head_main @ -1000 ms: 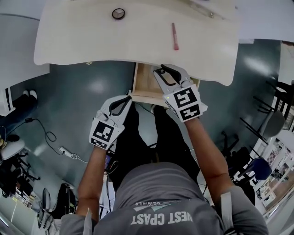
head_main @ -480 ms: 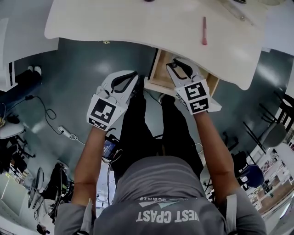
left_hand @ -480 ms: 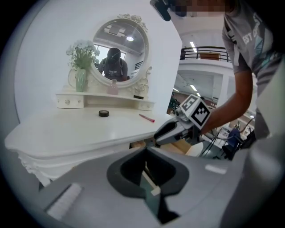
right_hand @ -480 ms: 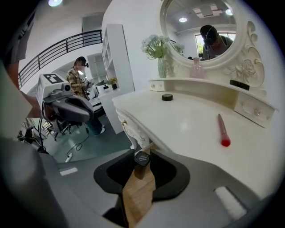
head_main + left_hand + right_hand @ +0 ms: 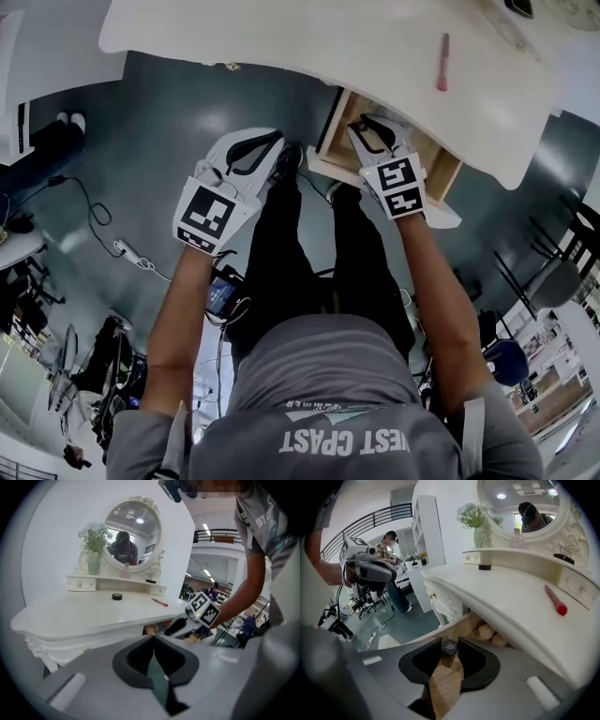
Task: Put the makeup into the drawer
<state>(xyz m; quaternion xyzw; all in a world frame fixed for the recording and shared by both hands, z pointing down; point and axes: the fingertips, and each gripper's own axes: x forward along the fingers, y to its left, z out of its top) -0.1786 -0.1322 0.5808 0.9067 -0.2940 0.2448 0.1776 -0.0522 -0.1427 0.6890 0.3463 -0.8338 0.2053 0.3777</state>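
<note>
My right gripper point(image 5: 450, 645) is shut on a small dark makeup piece point(image 5: 450, 648) with a printed cap, pinched at the fingertips. It hangs over the open wooden drawer point(image 5: 465, 624) under the white dressing table point(image 5: 501, 603). From the head view, the right gripper point(image 5: 375, 133) reaches into the drawer point(image 5: 349, 120) mouth. My left gripper point(image 5: 270, 142) is shut and empty, left of the drawer front and above the floor; its jaws point(image 5: 153, 641) meet with nothing between them. A red makeup pencil point(image 5: 442, 63) and a black round compact point(image 5: 117, 596) lie on the tabletop.
Two pale rounded things point(image 5: 486, 631) lie deep in the drawer. At the back of the table stand an oval mirror point(image 5: 131, 536) and a vase of flowers point(image 5: 93, 550). The person's legs point(image 5: 300, 253) are below the drawer. Cables point(image 5: 122, 253) trail on the floor to the left.
The right gripper has come down with the makeup piece into the drawer mouth. The left gripper has drifted sideways beside the drawer front, still shut.
</note>
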